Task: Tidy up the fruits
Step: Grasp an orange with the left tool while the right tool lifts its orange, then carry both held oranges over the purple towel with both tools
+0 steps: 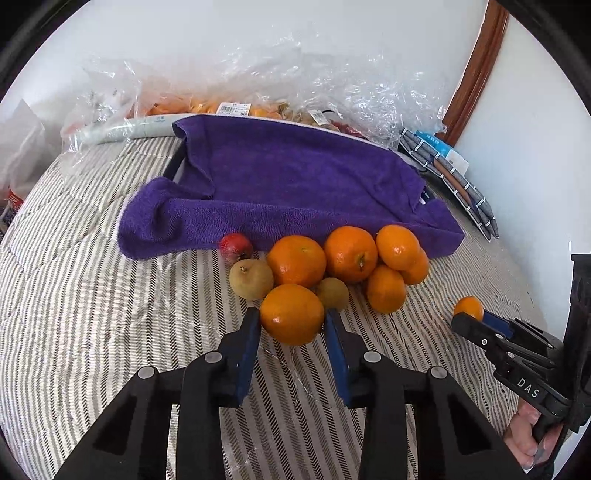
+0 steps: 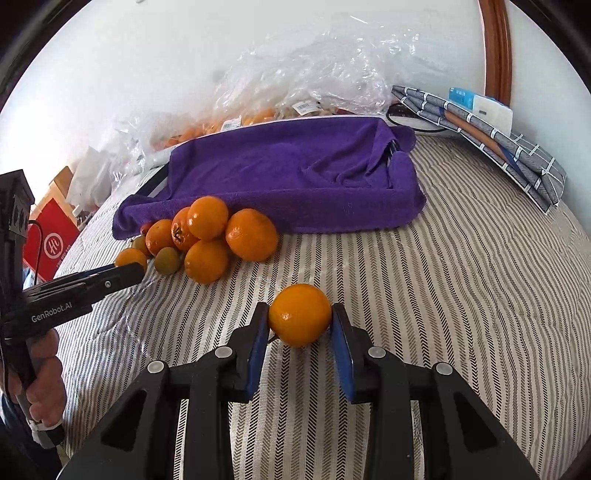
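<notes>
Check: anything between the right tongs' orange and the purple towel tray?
Nothing visible. The right tongs hold an orange apart from the fruit pile, which sits off to their left against the tray's near edge. Bare striped cloth runs straight to the purple towel tray.

Bright white wall [image 1: 258, 33] behind the striped bed [image 2: 461, 277].
Brown wooden frame [image 2: 496, 48] rises at the far right corner, daylight flooding in.

A heap of oranges [image 1: 351, 254], two brownish-green fruits [image 1: 251, 278] and a red fruit [image 1: 235, 245] lies against the near edge of the purple towel [image 1: 280, 184]. One orange [image 2: 300, 314] sits apart, right.
</notes>
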The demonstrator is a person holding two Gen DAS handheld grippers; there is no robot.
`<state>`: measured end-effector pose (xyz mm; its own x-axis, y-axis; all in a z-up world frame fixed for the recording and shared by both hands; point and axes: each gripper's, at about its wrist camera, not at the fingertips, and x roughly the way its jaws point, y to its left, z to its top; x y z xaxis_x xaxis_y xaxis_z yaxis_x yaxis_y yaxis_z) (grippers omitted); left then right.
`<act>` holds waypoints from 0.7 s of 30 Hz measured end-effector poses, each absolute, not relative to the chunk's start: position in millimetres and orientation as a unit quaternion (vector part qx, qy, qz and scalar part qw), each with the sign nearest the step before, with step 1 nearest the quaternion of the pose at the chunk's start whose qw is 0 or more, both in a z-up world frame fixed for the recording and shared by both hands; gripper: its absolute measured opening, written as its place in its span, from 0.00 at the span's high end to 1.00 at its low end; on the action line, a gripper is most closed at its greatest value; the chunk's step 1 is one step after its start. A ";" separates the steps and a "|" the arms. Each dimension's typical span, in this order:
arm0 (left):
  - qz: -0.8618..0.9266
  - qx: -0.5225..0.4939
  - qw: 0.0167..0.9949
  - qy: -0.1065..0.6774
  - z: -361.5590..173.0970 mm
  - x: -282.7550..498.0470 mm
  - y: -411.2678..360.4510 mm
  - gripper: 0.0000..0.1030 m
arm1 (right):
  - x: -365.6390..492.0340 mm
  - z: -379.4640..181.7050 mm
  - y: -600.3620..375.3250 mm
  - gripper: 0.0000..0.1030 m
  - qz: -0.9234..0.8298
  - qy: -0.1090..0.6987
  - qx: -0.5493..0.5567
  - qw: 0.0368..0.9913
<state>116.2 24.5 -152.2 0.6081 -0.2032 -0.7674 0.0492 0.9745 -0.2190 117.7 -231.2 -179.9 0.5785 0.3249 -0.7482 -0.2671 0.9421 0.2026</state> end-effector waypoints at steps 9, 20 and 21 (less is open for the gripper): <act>-0.054 -0.096 0.903 0.415 -127.5 104.1 36.0 0.68 | 111.8 -156.7 -229.2 0.68 0.157 0.413 0.033 0.897; -0.034 -0.106 0.913 0.393 -90.9 106.7 47.7 0.68 | 115.6 -118.4 -229.2 0.68 0.148 0.390 0.038 0.908; -0.033 -0.106 0.914 0.391 -87.2 107.9 48.7 0.68 | 117.3 -114.7 -228.7 0.68 0.147 0.388 0.036 0.909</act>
